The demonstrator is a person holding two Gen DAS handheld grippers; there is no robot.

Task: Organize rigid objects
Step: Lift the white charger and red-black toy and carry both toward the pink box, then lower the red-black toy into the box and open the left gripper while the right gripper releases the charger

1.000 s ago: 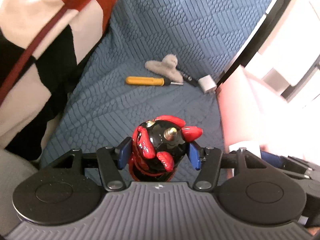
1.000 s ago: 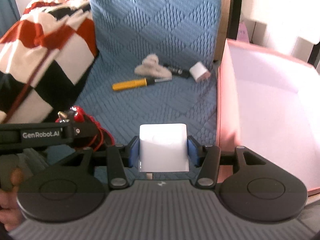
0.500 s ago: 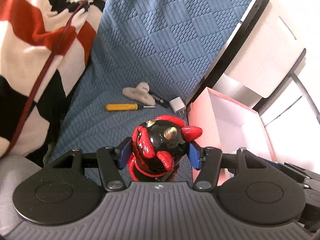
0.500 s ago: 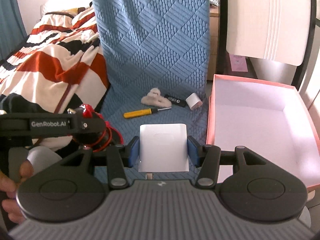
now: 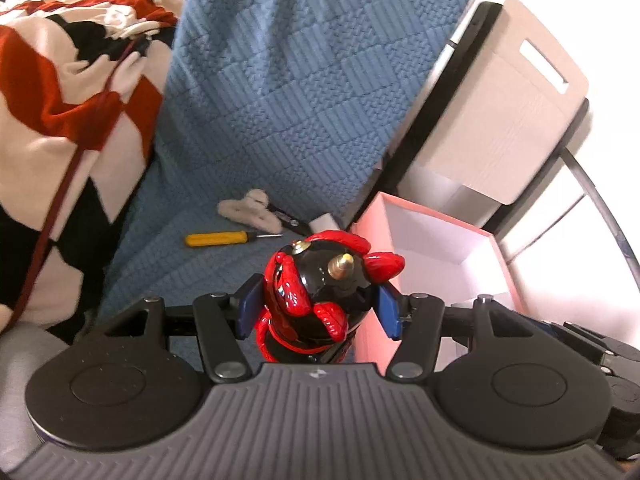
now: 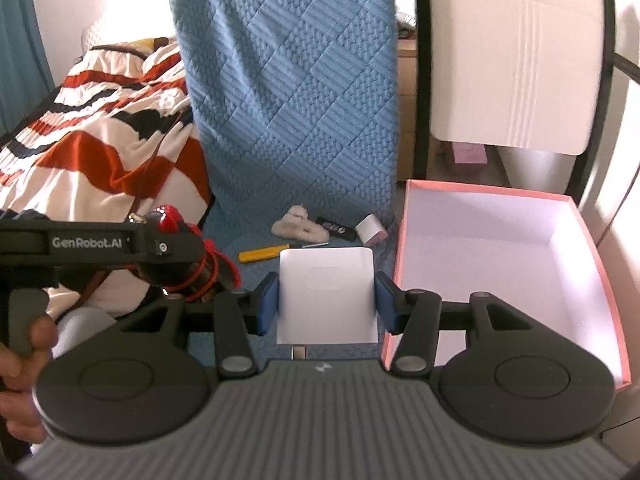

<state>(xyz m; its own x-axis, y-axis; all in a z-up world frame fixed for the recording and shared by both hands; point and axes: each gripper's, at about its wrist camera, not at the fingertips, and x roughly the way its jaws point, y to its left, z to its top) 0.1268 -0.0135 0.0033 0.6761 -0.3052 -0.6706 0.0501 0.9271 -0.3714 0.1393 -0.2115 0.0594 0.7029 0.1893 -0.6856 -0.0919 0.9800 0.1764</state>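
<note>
Red-black toy (image 5: pixel 316 296) gripped, white block (image 6: pixel 326 294) gripped

We see red-black toy (image 5: pixel 316 300) centre frame, clamped upright between blue pads. White block (image 6: pixel 326 292) likewise clamped centre frame. Yellow screwdriver (image 6: pixel 264 254), white clip (image 6: pixel 298 226), black marker (image 6: pixel 335 228), white cube (image 6: pixel 372 230) lie mid-frame on blue quilt (image 6: pixel 296 80); pink box (image 6: pixel 600 260) right, open.
</note>
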